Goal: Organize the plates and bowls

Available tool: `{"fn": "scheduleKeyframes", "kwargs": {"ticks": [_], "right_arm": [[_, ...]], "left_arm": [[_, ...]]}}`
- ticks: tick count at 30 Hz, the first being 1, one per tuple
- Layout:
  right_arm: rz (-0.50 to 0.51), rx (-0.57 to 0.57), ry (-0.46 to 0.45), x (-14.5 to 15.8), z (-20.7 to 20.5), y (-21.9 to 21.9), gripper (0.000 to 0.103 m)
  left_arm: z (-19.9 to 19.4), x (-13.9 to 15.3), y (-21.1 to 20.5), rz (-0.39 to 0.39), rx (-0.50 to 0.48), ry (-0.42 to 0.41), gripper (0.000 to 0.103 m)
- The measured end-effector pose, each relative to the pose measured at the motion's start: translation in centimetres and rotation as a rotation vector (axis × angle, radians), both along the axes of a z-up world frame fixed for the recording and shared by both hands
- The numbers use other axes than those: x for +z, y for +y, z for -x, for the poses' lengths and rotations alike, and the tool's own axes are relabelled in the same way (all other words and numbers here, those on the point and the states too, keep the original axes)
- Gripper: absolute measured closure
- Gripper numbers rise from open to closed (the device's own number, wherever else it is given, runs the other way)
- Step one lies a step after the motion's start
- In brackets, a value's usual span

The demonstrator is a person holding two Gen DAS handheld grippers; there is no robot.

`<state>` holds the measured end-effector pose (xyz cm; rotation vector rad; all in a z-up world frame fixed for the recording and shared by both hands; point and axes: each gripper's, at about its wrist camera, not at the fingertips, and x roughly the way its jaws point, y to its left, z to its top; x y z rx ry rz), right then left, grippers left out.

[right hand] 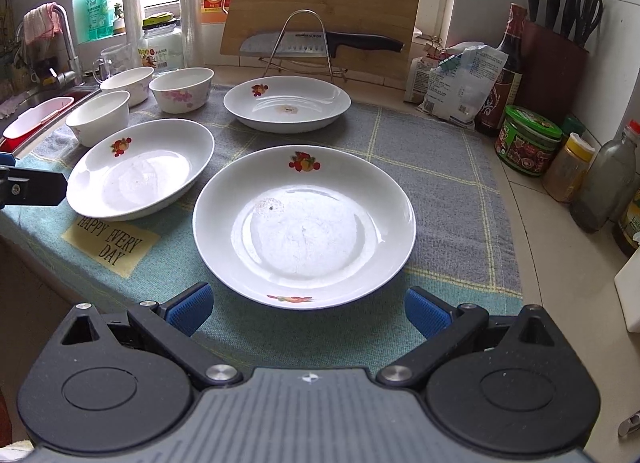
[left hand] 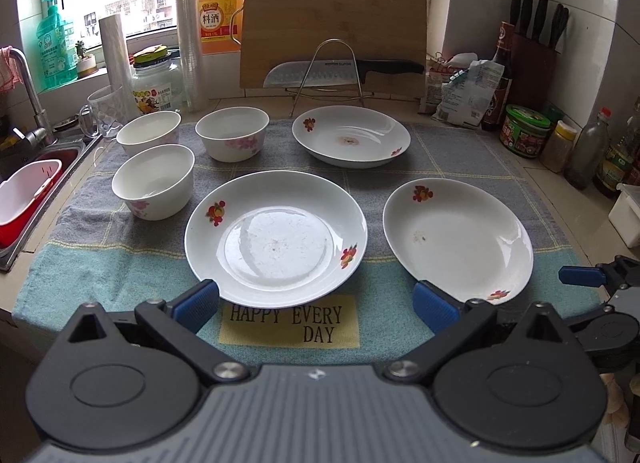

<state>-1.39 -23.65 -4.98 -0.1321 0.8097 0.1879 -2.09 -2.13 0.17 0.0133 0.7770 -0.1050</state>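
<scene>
Three white plates with fruit prints lie on a blue-grey cloth [left hand: 460, 167]: a near-middle plate [left hand: 276, 237], a near-right plate [left hand: 458, 239] and a far plate [left hand: 351, 135]. Three white bowls with pink flowers stand at the left: [left hand: 153, 181], [left hand: 149, 132], [left hand: 233, 133]. My left gripper [left hand: 316, 303] is open and empty, just before the near-middle plate. My right gripper [right hand: 308, 309] is open and empty, just before the near-right plate [right hand: 304, 223]. The right wrist view also shows the middle plate [right hand: 140, 169], the far plate [right hand: 287, 103] and the bowls [right hand: 182, 89].
A sink [left hand: 36, 183] with a red-and-white basin lies at the left. A cutting board [left hand: 334, 27], a knife on a wire rack [left hand: 332, 71], bottles and a glass mug [left hand: 106, 115] line the back. Jars, bottles and a knife block [left hand: 534, 59] crowd the right.
</scene>
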Motion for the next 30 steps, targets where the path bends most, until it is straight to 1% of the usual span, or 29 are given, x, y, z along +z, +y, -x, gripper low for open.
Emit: {"fn": "scheduleKeyframes", "kwargs": {"ticks": [3, 6, 14, 15, 17, 22, 27, 30], "right_arm": [[-0.005, -0.010, 0.029, -1.6, -0.4, -0.4, 0.000], [-0.019, 0.002, 0.039, -2.7, -0.7, -0.6, 0.000], [-0.051, 0.055, 0.025, -4.6, -2.0, -0.5, 0.000], [-0.051, 0.061, 0.031, -4.9, -2.2, -0.3, 0.000], [-0.032, 0.081, 0.009, -5.1, -2.2, 0.0, 0.000], [-0.047, 0.097, -0.036, -5.4, -2.6, -0.1, 0.000], [-0.059, 0.118, -0.062, -5.6, -2.6, -0.6, 0.000], [-0.064, 0.113, -0.087, -5.8, -2.3, -0.7, 0.000]], "left_arm": [[0.0, -0.4, -0.2, 0.006, -0.003, 0.017, 0.001], [0.0, -0.6, -0.2, 0.011, 0.002, 0.025, 0.001], [-0.6, -0.9, -0.3, -0.010, 0.017, 0.044, 0.001], [-0.8, -1.0, -0.3, -0.012, 0.015, 0.048, 0.001], [-1.3, -1.2, -0.4, -0.014, 0.007, 0.057, 0.001], [-2.8, -1.8, -0.8, -0.016, -0.041, 0.069, 0.001], [-5.3, -2.3, -1.4, 0.005, -0.119, 0.068, 0.001], [-6.8, -2.3, -2.1, 0.000, -0.174, 0.056, 0.001]]}}
